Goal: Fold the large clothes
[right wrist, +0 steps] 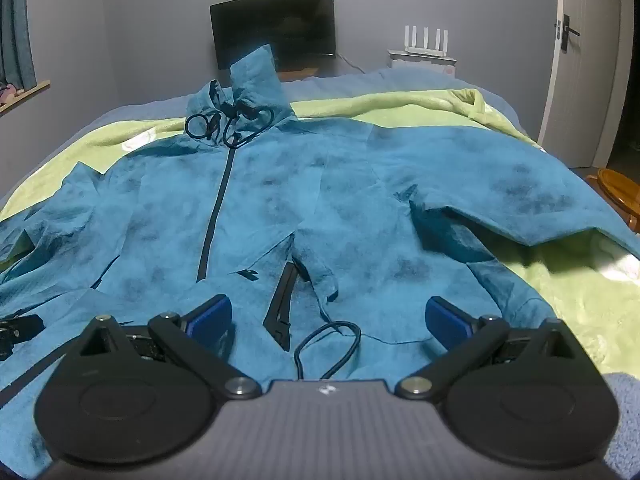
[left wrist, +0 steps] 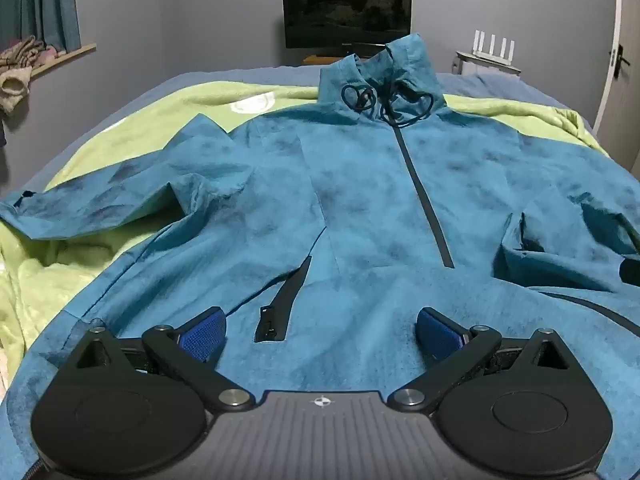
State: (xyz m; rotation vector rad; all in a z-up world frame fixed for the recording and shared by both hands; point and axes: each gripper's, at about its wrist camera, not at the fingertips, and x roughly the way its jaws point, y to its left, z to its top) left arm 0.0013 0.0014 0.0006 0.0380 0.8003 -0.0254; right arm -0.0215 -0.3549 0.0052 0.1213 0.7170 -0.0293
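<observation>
A teal jacket (left wrist: pixel 360 208) lies front-up and spread flat on a light green blanket (left wrist: pixel 132 128) that covers the bed (left wrist: pixel 224 76), its collar standing up at the far end with a dark drawstring (left wrist: pixel 384 104) looped loosely at the neck. A dark half-length zipper (left wrist: pixel 424 196) runs down from the collar toward the chest. Both sleeves stretch out sideways, one toward each edge of the bed, each creased where it meets the body. The left gripper (left wrist: pixel 320 330) hangs over the hem area of the jacket with its blue-padded fingers spread wide and nothing between them; a slanted pocket opening (left wrist: pixel 280 304) sits just ahead of it. The right gripper (right wrist: pixel 326 320) is likewise spread apart and empty above the lower part of the jacket, with a dark cord loop (right wrist: pixel 326 348) lying on the fabric between its fingers and a second pocket opening (right wrist: pixel 282 304) near its left finger. Beyond the bed stand a dark television (left wrist: pixel 346 12) against the grey wall and a white router (left wrist: pixel 494 48) with upright antennas; a white door (right wrist: pixel 576 72) is at the right.
</observation>
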